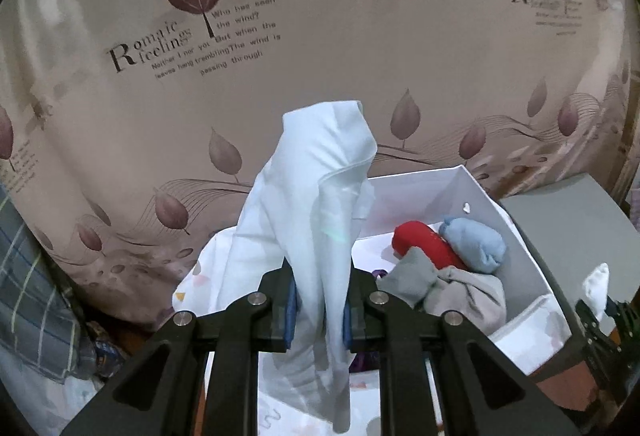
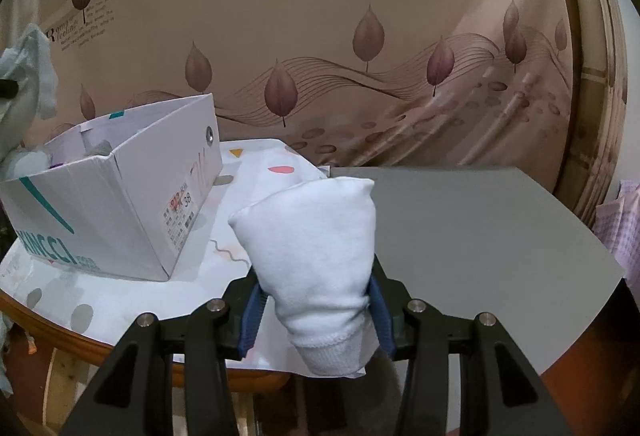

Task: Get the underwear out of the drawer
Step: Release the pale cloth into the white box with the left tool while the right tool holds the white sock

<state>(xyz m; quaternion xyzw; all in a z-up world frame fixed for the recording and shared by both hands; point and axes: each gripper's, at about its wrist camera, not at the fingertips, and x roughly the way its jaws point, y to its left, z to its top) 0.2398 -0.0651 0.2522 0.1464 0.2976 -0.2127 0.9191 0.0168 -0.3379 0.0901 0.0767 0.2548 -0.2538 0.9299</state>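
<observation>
The curtain [image 1: 320, 48] with its leaf print and lettering fills the back of both views. In front of it is my table, under a white cloth [image 2: 256, 172] with coloured shapes, and beside the cloth lies a grey board [image 2: 472, 232].

On the cloth stands the white box [image 2: 104, 212] that serves as the drawer, open at the top. From the left wrist view I see inside it a grey bundle [image 1: 464, 292], a red roll [image 1: 424, 242] and a light blue roll [image 1: 474, 244], all pressed close together toward the right wall.

My left gripper [image 1: 319, 306] is pinching pale blue underwear [image 1: 316, 204], which stands up above the fingers and also hangs down below them, lifted clear of the box, just in front of it.

My right gripper [image 2: 314, 310] is clamped on a white sock [image 2: 316, 248], thick and folded, held over the edge where cloth meets board, well to the right of the box.
</observation>
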